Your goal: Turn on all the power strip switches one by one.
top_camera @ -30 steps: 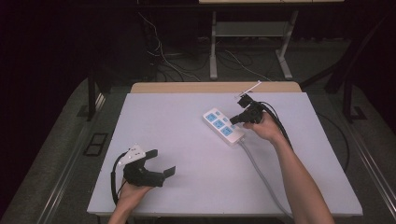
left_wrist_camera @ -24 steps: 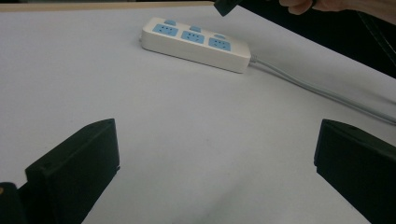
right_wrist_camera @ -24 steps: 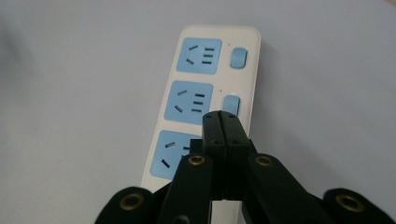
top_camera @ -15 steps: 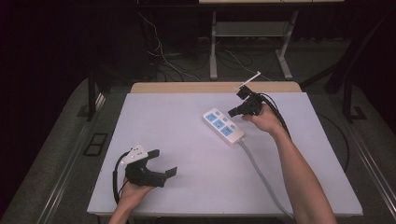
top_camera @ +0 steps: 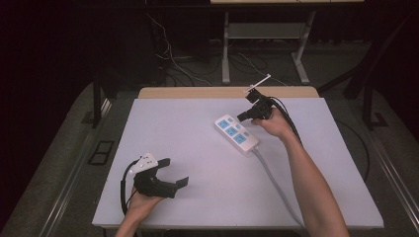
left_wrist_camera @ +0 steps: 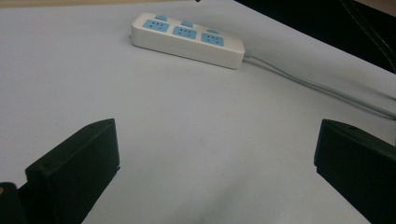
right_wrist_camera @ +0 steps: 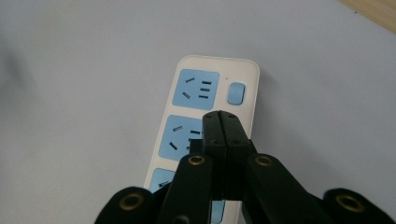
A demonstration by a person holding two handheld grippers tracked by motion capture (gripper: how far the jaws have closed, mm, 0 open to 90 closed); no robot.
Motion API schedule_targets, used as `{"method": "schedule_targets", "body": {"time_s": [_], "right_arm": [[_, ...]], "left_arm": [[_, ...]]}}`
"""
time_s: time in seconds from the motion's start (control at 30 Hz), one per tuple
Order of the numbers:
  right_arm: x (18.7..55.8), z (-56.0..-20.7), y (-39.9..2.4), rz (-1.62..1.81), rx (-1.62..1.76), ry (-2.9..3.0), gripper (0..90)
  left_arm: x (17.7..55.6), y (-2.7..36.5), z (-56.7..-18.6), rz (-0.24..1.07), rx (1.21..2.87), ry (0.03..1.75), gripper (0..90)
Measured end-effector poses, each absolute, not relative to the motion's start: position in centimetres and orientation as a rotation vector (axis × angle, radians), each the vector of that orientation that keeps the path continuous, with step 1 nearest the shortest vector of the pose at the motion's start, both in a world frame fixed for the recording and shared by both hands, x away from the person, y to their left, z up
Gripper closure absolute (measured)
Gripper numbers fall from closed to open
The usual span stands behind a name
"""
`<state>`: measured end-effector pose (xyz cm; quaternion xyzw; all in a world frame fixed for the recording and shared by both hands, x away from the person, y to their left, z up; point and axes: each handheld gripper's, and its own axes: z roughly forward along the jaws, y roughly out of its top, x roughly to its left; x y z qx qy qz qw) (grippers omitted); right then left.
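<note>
A: Power strip (top_camera: pixel 236 134) position, high view?
B: Flat on the table (top_camera: pixel 197 197), just beside the right gripper (top_camera: pixel 241 117), well apart from the left gripper (top_camera: pixel 174 173).
A: Left gripper view?
B: Jaws spread wide, nothing between; strip far ahead.
A: Right gripper view?
B: Jaws clenched, empty, hovering over the strip's middle socket (right_wrist_camera: pixel 182 135).

White plastic power strip (right_wrist_camera: pixel 212 135), centre frame: smooth, slight sheen; pale blue matt socket faces. Grey cord (left_wrist_camera: pixel 317 88): smooth sheath. Right black gripper (right_wrist_camera: pixel 220 122), lower centre: matt plastic, brass-look screws. Pale grey tabletop (top_camera: pixel 197 148): matt, even. Bare wood strip (top_camera: pixel 197 92) along upper edge.
</note>
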<state>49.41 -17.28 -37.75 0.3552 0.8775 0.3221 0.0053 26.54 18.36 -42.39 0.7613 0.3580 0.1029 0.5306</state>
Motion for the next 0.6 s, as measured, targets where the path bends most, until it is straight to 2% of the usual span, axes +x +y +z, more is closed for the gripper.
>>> {"method": "schedule_targets", "body": {"time_s": [0.6], "right_arm": [[50.2, -39.2, -17.0, 1.015, 1.142, 2.746, 90.0]], "left_arm": [[26.6, 18.3, -42.4, 0.247, 1.823, 0.844, 0.0]]}}
